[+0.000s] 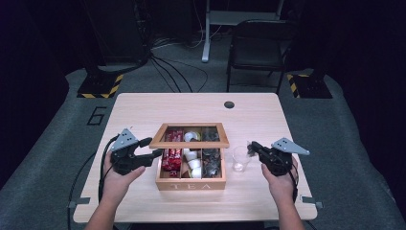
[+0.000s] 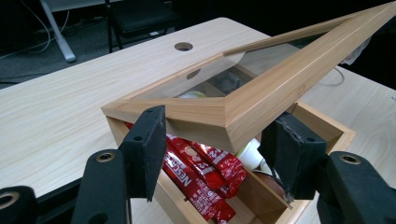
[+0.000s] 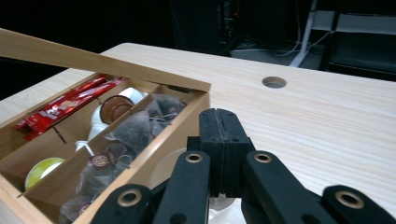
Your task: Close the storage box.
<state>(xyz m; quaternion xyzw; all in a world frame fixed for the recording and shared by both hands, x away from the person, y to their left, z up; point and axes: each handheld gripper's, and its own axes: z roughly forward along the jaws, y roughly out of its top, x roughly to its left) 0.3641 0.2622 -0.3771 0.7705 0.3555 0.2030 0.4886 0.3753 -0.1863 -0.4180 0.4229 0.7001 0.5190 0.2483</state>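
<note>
On the pale wooden surface (image 1: 143, 110), near its middle: wooden tea box (image 1: 190, 183), lettered TEA on the front wall, three lengthwise compartments. Left compartment: red stick sachets (image 1: 171, 159). Middle compartment: small white capsules (image 1: 193, 163). Right compartment: dark tea bags (image 1: 211, 162). Glass-paned lid (image 1: 189, 142) raised at the front, tilted, hinged at the far edge. Left gripper (image 1: 154, 153) at the lid's front left corner, pads clamped across the wooden frame, lid held up. Just beside the box's right wall: clear glass cup (image 1: 241, 159), upright. Right gripper (image 1: 251, 145) over the cup's right rim, closed, pads pressed flat together with nothing seen between them in the right gripper view; contact with the cup not determinable. Round cable hole (image 1: 229, 104) near the surface's far edge. Beyond the surface: black chair (image 1: 258, 48), grey floor with loose cables (image 1: 167, 72).
</note>
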